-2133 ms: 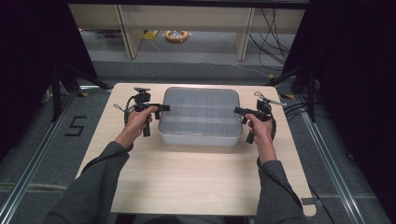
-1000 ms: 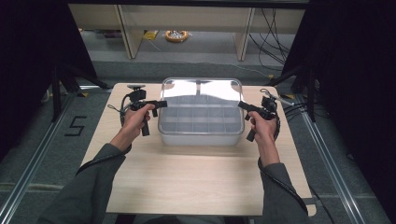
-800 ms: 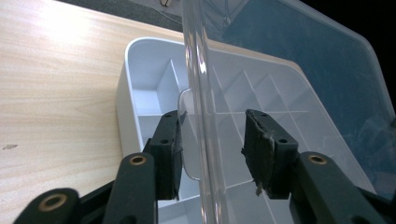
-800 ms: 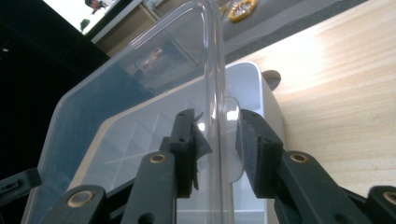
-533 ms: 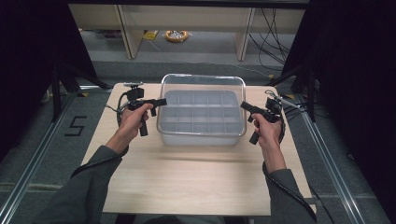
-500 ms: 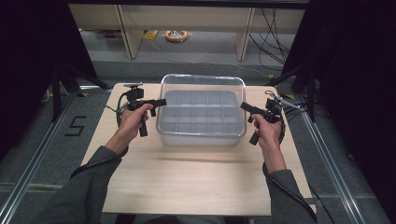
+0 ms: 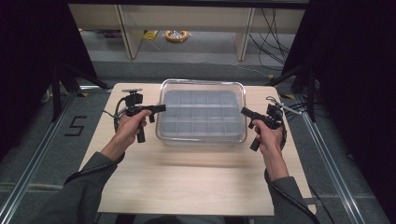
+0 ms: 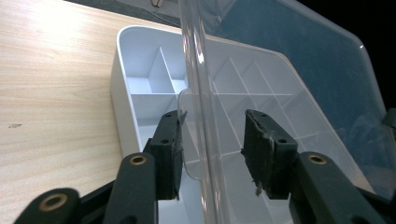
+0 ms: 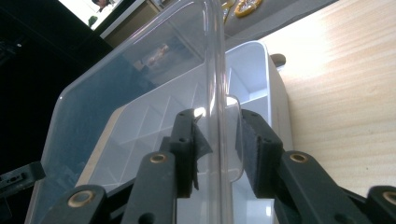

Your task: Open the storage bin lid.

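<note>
Your left gripper sits at the 9 o'clock side of the clear lid, its jaws drawn in on that lid's left edge. In the left gripper view one pad lies against the small tab on the rim, the other pad stands a little off the clear wall, so the grip looks light but closed on the lid.

The lid is lifted off and hangs level above the white divided box, which stands on the wooden table at its centre, slightly toward 12 o'clock. The box's compartments show bare through the plastic.

Your right gripper is at the lid's 3 o'clock side, jaws clamped on the right edge. In the right gripper view both pads press the rim and its tab between them.

Beyond the table at 12 o'clock, a yellow ring-shaped object lies on the floor beside shelf legs. Cables trail at 1 o'clock. A floor marking "5" lies at 9 o'clock.
</note>
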A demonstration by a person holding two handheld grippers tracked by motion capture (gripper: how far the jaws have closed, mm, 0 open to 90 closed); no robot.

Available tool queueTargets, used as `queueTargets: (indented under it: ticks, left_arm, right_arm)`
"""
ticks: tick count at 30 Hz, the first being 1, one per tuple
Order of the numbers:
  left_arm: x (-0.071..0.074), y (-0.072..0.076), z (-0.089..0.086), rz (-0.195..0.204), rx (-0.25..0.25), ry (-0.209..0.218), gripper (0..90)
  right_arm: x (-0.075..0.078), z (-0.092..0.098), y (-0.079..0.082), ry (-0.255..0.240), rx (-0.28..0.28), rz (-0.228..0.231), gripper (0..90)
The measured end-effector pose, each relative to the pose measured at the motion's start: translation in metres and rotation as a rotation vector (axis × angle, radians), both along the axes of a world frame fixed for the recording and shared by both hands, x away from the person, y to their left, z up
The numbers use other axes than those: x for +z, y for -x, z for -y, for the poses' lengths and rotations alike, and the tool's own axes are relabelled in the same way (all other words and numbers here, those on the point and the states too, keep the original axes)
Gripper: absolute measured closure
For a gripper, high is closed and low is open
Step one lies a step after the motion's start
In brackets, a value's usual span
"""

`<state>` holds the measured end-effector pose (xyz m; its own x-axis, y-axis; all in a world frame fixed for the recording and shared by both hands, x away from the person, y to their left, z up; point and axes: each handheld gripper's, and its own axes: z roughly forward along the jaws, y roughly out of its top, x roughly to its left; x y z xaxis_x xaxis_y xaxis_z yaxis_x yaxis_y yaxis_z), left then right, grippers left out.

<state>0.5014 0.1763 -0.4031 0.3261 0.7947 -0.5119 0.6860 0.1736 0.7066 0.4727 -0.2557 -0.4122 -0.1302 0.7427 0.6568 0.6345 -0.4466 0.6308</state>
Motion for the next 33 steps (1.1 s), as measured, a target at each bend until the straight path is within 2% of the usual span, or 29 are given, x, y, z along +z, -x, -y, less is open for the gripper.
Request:
queueTargets:
  ticks: [2,4,6,8,10,12,16,17,18,19,20,21,22,23,26,27,28,29,30,31,33]
  left_arm:
    - [-0.001,0.003,-0.003,-0.001,0.0,0.003,56.8]
    - [-0.001,0.008,-0.004,0.006,0.007,-0.003,56.9]
    - [-0.002,0.013,-0.005,0.022,0.008,-0.019,56.9]
    - [-0.003,0.016,-0.006,0.021,0.007,-0.017,56.6]
    - [-0.004,0.02,-0.007,0.02,0.003,-0.025,56.4]
    - [-0.006,0.023,-0.008,0.018,-0.009,-0.03,56.2]
    - [-0.01,0.031,-0.011,0.018,-0.011,-0.023,56.8]
    - [-0.011,0.033,-0.011,0.019,-0.013,-0.021,56.8]
    - [-0.012,0.036,-0.012,0.015,-0.021,-0.02,57.0]
    - [-0.013,0.038,-0.012,0.016,-0.023,-0.022,56.9]
    - [-0.014,0.041,-0.012,0.016,-0.021,-0.025,56.9]
    - [-0.015,0.043,-0.013,0.012,-0.027,-0.028,56.9]
    - [-0.015,0.044,-0.013,0.014,-0.031,-0.028,56.9]
    - [-0.016,0.047,-0.014,0.011,-0.034,-0.026,57.0]
    - [-0.018,0.054,-0.015,0.011,-0.048,-0.024,57.2]
    - [-0.019,0.057,-0.016,0.013,-0.055,-0.026,57.3]
    - [-0.02,0.059,-0.016,0.013,-0.054,-0.023,57.4]
    - [-0.021,0.064,-0.017,0.013,-0.06,-0.021,57.5]
    - [-0.021,0.064,-0.017,0.013,-0.06,-0.021,57.5]
    - [-0.021,0.066,-0.017,0.016,-0.059,-0.022,57.5]
    - [-0.023,0.072,-0.019,0.02,-0.072,-0.009,58.2]
  right_arm:
    - [-0.002,-0.001,0.003,0.013,0.005,0.022,68.9]
    - [-0.001,-0.002,0.006,0.01,0.014,0.015,68.9]
    - [-0.002,-0.003,0.008,0.026,0.029,0.032,68.9]
    - [-0.003,-0.004,0.01,0.045,0.036,0.056,68.9]
    - [-0.002,-0.007,0.014,0.024,0.025,0.033,68.9]
    - [-0.003,-0.007,0.016,0.032,0.027,0.046,68.9]
    - [-0.003,-0.009,0.024,0.035,0.033,0.043,69.0]
    - [-0.005,-0.008,0.024,0.057,0.041,0.062,69.0]
    - [-0.004,-0.009,0.026,0.048,0.035,0.057,68.9]
    - [-0.005,-0.009,0.027,0.082,0.042,0.084,68.7]
    - [-0.004,-0.01,0.031,0.074,0.035,0.06,68.8]
    - [-0.004,-0.011,0.033,0.062,0.038,0.056,68.8]
    - [-0.006,-0.01,0.035,0.082,0.049,0.079,68.8]
    - [-0.006,-0.011,0.041,0.067,0.043,0.059,68.8]
    - [-0.007,-0.011,0.046,0.08,0.042,0.08,68.7]
    - [-0.009,-0.009,0.048,0.118,0.055,0.101,68.7]
    - [-0.008,-0.01,0.052,0.096,0.048,0.087,68.8]
    - [-0.01,-0.009,0.056,0.099,0.06,0.102,68.8]
    - [-0.009,-0.01,0.059,0.082,0.055,0.081,68.8]
    - [-0.009,-0.01,0.059,0.082,0.055,0.081,68.8]
    - [-0.012,-0.007,0.064,0.09,0.077,0.103,68.8]
